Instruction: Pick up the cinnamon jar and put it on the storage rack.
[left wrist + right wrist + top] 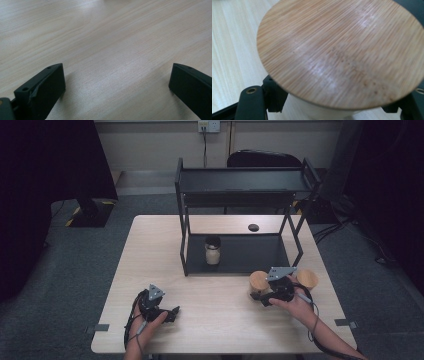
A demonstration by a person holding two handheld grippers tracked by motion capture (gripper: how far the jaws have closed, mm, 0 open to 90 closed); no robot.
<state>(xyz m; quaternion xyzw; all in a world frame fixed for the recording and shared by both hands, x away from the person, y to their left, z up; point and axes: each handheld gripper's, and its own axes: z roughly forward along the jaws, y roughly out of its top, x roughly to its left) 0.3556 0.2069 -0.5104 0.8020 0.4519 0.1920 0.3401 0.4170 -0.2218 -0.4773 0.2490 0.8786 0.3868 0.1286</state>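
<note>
The black two-tier shelf (235,220) stands at the table's (150,270) far side, one jar (212,250) already on its lower level. Near the front right corner, the right gripper (265,296) is clamped around a bamboo-lidded jar (342,52) just under the lid; a second lidded jar (307,279) stands close behind and could be knocked. The left gripper (115,87) rests, jaws apart, on bare wood. The grip sits high, so the jar may tilt or slip when lifted.
</note>
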